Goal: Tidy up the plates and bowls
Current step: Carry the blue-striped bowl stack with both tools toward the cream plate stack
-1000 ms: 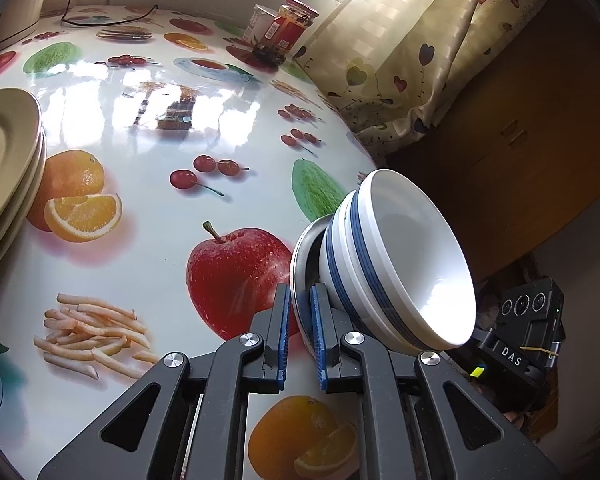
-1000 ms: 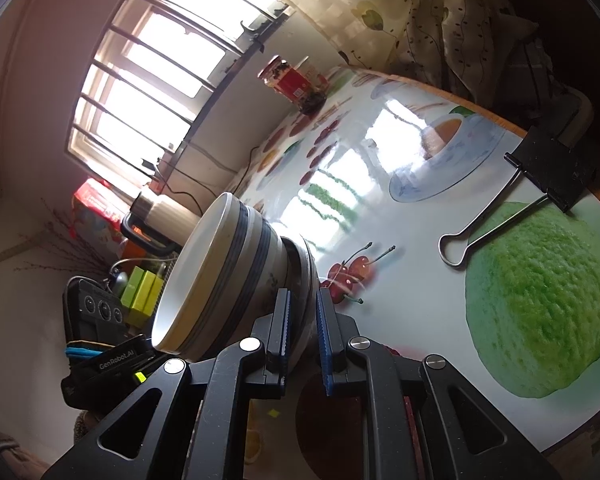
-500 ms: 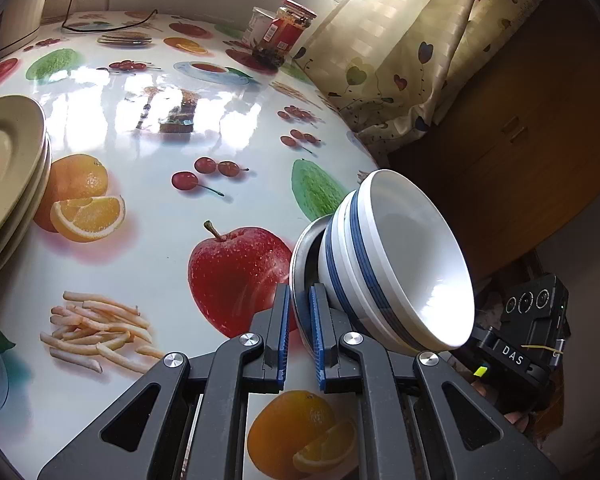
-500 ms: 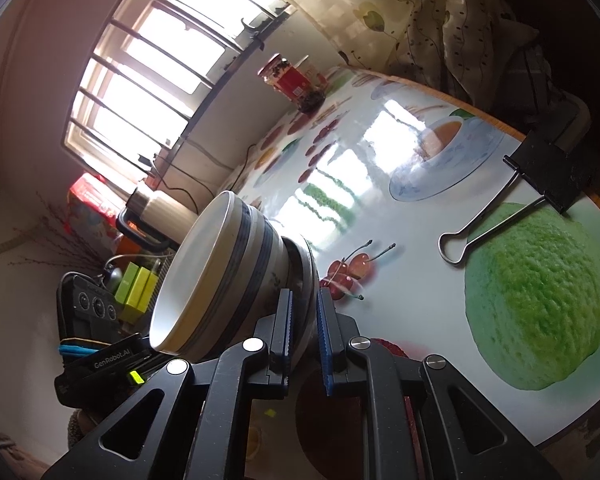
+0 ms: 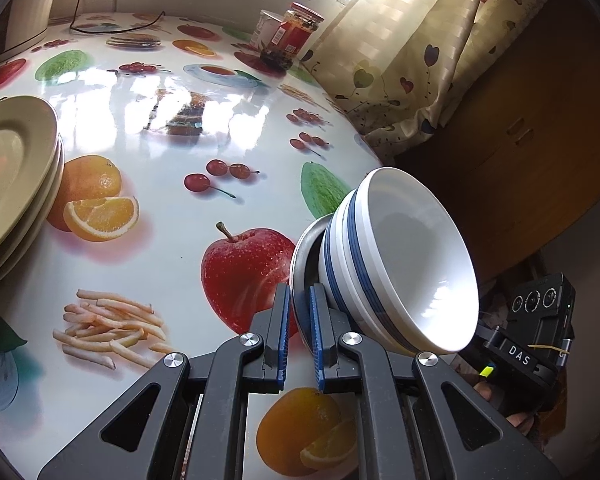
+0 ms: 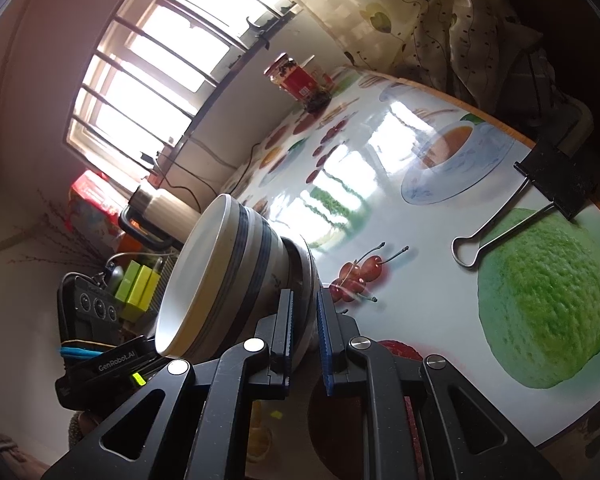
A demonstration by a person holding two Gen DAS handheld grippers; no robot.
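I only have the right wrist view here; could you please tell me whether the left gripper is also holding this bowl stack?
Observer: Yes, the left gripper is shut on the rim of the metal dish under the striped bowls.
Operator: Thank you; are there plates anywhere on the table?
Observer: A stack of pale green plates sits at the table's left edge in the left wrist view.

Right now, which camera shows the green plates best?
The left wrist view: the green plates sit stacked at its left edge, on the fruit-print table, partly cropped. The right wrist view shows none of them; it faces the bowls and the window.
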